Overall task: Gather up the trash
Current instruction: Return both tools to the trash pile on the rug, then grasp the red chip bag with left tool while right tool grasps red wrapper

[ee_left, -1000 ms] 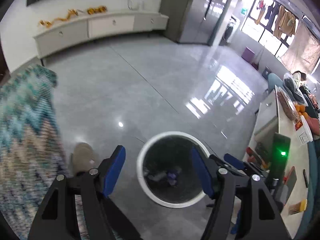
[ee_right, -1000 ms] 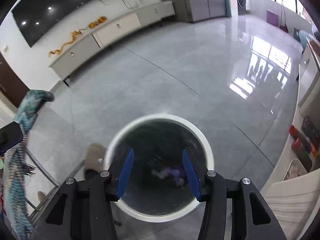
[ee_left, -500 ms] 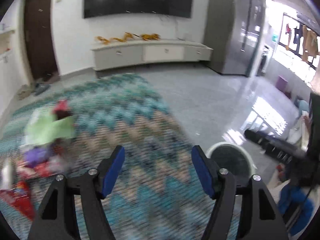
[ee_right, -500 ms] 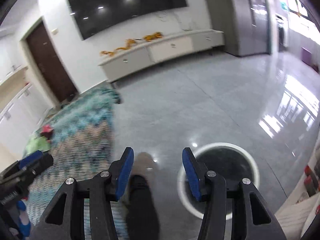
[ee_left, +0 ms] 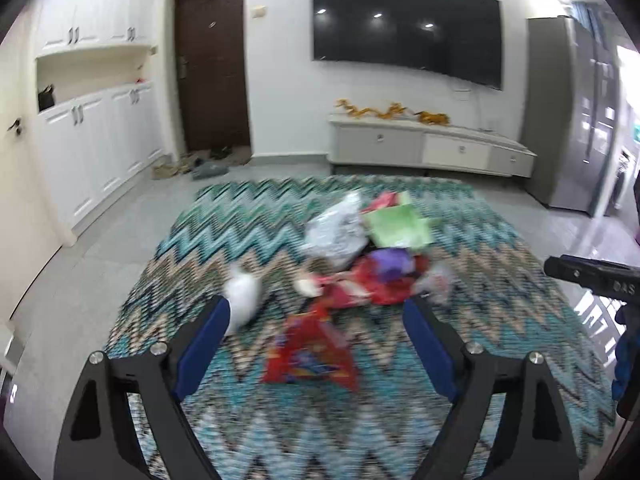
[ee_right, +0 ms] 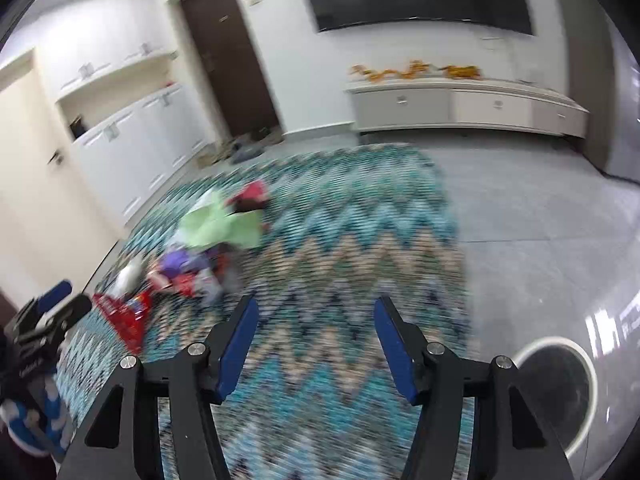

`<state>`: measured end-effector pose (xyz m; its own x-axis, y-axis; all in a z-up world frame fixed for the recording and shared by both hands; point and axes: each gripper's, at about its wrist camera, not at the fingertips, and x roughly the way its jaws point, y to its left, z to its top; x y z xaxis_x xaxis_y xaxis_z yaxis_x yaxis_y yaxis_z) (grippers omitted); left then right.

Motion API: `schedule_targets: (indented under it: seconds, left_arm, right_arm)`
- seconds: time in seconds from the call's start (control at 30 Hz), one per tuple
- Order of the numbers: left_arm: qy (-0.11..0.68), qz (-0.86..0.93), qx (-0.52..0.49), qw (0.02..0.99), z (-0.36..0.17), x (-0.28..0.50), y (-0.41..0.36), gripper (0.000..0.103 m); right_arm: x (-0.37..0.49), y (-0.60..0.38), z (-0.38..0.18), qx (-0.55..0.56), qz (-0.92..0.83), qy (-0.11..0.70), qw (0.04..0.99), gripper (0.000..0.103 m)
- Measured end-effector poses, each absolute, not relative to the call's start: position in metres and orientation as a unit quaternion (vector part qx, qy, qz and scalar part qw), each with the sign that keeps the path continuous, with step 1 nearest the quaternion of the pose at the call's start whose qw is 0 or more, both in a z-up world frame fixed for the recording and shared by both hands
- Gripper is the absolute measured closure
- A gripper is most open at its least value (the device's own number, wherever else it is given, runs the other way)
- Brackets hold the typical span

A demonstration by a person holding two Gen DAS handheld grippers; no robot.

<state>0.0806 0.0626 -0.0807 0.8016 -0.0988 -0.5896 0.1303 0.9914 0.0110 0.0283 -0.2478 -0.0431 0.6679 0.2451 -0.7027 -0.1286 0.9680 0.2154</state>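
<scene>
Moved: both grippers have swung away from the bin and now face the trash pile on the rug (ee_left: 500,248).
Left gripper (ee_left: 316,326): jaws wide apart, empty, aimed at the red wrapper (ee_left: 310,354) just ahead.
Right gripper (ee_right: 314,330): jaws apart, empty, over bare rug, the pile off to its left.
Trash: silver bag (ee_left: 338,232), green paper (ee_left: 396,226), white wad (ee_left: 242,298), heaped mid-rug.
Bin (ee_right: 554,390): on the grey floor beside the rug, near the right gripper.
Risk: the flat wrapper may slip the jaws, or the rug's weave may get pinched with it; blur suggests a hasty approach.
</scene>
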Motion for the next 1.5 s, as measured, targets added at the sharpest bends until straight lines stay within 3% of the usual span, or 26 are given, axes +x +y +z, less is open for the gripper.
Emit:
schedule_targets:
  seconds: [0.53, 0.57, 0.6, 0.7, 0.83, 1.03, 1.5]
  left_arm:
    - [0.39, -0.074, -0.021, 0.917, -0.138, 0.121, 0.076, 0.015]
    - [0.395, -0.075, -0.025, 0.915, -0.141, 0.122, 0.076, 0.015]
    - [0.399, -0.076, -0.03, 0.913, -0.144, 0.123, 0.077, 0.016]
    - [0.404, -0.079, -0.042, 0.91, -0.146, 0.124, 0.081, 0.031]
    - [0.404, -0.086, -0.05, 0.909, -0.147, 0.121, 0.082, 0.044]
    - [0.401, -0.096, -0.054, 0.909, -0.143, 0.111, 0.078, 0.065]
    - [0.386, -0.104, -0.062, 0.915, -0.126, 0.081, 0.081, 0.073]
  right_arm:
    - [0.105, -0.14, -0.093, 0.018, 0.2, 0.448, 0.871, 0.04]
    - [0.106, -0.139, -0.095, 0.019, 0.201, 0.451, 0.87, 0.042]
    - [0.107, -0.138, -0.098, 0.022, 0.203, 0.454, 0.868, 0.05]
    - [0.107, -0.14, -0.103, 0.03, 0.214, 0.459, 0.862, 0.075]
    - [0.098, -0.143, -0.106, 0.036, 0.228, 0.457, 0.859, 0.086]
    - [0.077, -0.154, -0.099, 0.046, 0.242, 0.442, 0.863, 0.087]
    - [0.02, -0.174, -0.068, 0.093, 0.294, 0.405, 0.861, 0.087]
